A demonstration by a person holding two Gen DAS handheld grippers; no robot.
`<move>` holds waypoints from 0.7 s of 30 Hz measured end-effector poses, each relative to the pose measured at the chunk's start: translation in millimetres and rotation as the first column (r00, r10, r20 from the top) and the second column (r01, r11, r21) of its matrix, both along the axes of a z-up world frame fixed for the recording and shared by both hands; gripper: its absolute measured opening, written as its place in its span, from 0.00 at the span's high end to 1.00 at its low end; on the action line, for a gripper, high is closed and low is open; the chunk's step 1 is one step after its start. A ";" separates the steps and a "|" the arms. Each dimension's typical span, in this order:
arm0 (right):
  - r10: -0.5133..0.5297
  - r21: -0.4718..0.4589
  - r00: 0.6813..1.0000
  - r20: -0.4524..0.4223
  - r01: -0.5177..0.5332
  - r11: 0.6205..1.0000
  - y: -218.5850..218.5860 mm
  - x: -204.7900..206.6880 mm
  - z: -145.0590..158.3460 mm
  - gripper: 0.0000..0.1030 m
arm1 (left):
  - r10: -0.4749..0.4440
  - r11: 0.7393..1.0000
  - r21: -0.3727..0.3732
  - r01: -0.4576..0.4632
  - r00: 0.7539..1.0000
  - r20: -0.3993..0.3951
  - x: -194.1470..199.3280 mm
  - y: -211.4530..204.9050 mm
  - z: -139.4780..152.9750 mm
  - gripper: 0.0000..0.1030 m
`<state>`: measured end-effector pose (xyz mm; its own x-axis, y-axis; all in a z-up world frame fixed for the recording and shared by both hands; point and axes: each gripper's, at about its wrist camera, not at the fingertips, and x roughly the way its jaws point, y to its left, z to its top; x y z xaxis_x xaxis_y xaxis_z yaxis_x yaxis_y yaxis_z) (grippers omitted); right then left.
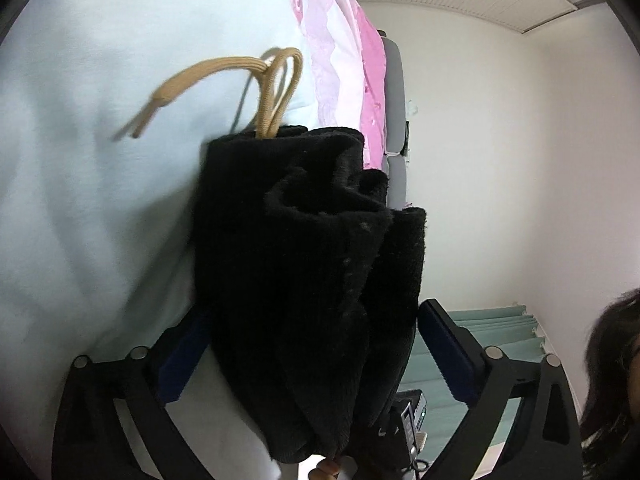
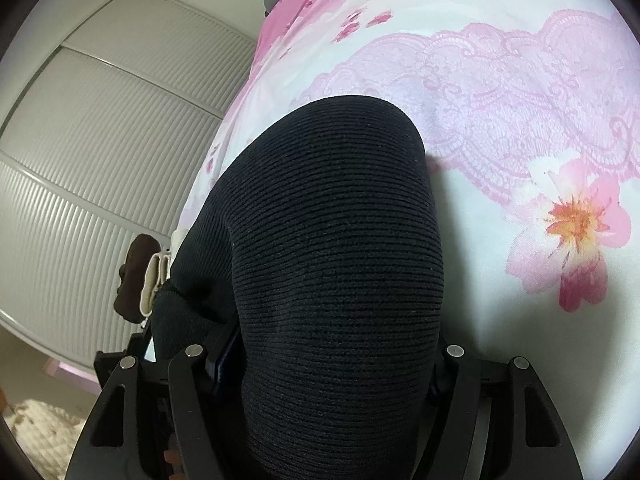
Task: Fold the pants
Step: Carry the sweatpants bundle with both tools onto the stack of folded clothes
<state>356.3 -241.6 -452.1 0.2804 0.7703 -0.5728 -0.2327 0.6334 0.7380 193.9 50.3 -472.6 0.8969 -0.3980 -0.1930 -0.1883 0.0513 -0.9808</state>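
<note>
While the black ribbed knit pants [image 1: 320, 280] lie bunched in thick folds on a bed covered by a pale sheet printed with pink lace and flowers [image 2: 520, 140], both tools have the cloth between their fingers. Seen from the left wrist, the left hand-held gripper [image 1: 312, 344] stands wide: its blue-padded fingers [image 1: 444, 352] sit to either side of the bundle, and a clear gap shows between the right-hand pad and the fabric, so the jaws are spread and not pressing. At the far end of the bundle a tan woven drawstring [image 1: 256, 80] loops out of the waistband and trails across the pale sheet.

Seen from the right wrist, the right hand-held gripper [image 2: 328, 364] is closed on a rounded, doubled-over fold of the same pants [image 2: 332, 260], which fills the space between its black fingers and bulges up over them. To the left of the bed are white slatted closet doors [image 2: 100, 160], and a cream quilted cloth [image 2: 36, 436] lies on the floor.
</note>
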 end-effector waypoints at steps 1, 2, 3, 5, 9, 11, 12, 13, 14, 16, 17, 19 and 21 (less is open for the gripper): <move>-0.004 -0.003 1.000 0.002 0.004 1.000 1.5 1.0 0.3 0.32 | 0.003 1.000 0.003 -0.003 1.000 -0.009 0.1 2.2 1.2 0.00; -0.006 -0.007 1.000 0.005 0.006 1.000 2.1 0.1 -0.1 0.32 | 0.000 1.000 0.021 0.001 1.000 -0.019 5.1 1.1 4.4 0.00; -0.007 -0.012 1.000 0.009 0.007 1.000 2.2 -2.1 1.0 0.32 | 0.000 0.999 0.037 0.001 1.000 -0.025 8.5 0.1 5.6 0.00; -0.008 -0.022 1.000 0.014 0.009 1.000 3.4 -3.1 2.9 0.32 | 0.012 0.998 0.056 -0.009 0.999 -0.049 14.8 -0.4 2.5 0.03; -0.010 -0.049 1.000 0.023 0.012 0.999 7.1 -3.0 4.0 0.33 | 0.049 0.999 0.003 -0.049 0.997 -0.053 -6.8 4.9 -18.5 0.49; -0.009 -0.081 0.999 0.044 0.012 0.997 11.2 -6.7 8.6 0.33 | 0.037 0.999 -0.004 -0.037 0.997 -0.074 -7.8 9.5 -17.0 0.54; 0.005 -0.117 0.997 0.080 0.004 0.993 15.7 -11.0 14.0 0.33 | 0.026 1.000 0.008 -0.026 0.995 -0.096 -3.8 12.6 -13.2 0.56; 0.014 -0.140 0.994 0.107 0.001 0.990 17.7 -14.9 18.0 0.33 | 0.018 1.000 0.017 -0.016 0.993 -0.114 -0.7 14.8 -8.4 0.58; 0.021 -0.159 0.991 0.131 0.000 0.987 19.9 -18.4 21.8 0.33 | 0.014 0.999 0.031 -0.010 0.992 -0.129 2.5 15.6 -2.2 0.59; 0.006 -0.152 0.990 0.142 0.016 0.988 18.1 -21.3 24.6 0.34 | 0.022 0.999 0.052 -0.016 0.991 -0.130 0.3 14.4 8.2 0.62; -0.020 -0.128 0.991 0.132 0.037 0.991 14.5 -21.7 25.4 0.37 | 0.030 0.998 0.064 -0.023 0.993 -0.115 -1.9 13.9 14.5 0.62; -0.041 -0.099 0.990 0.137 0.055 0.994 10.8 -24.4 29.0 0.40 | 0.032 0.996 0.086 -0.023 0.994 -0.102 -1.9 16.2 22.1 0.63; -0.036 -0.097 0.988 0.152 0.051 0.994 11.0 -29.8 35.9 0.44 | 0.033 0.997 0.074 -0.027 0.995 -0.090 -4.5 16.1 26.7 0.63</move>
<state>326.6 -230.6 -416.2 0.4008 0.6961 -0.5957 -0.3067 0.7146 0.6288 189.4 66.4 -445.9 0.8856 -0.3530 -0.3020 -0.2793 0.1149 -0.9533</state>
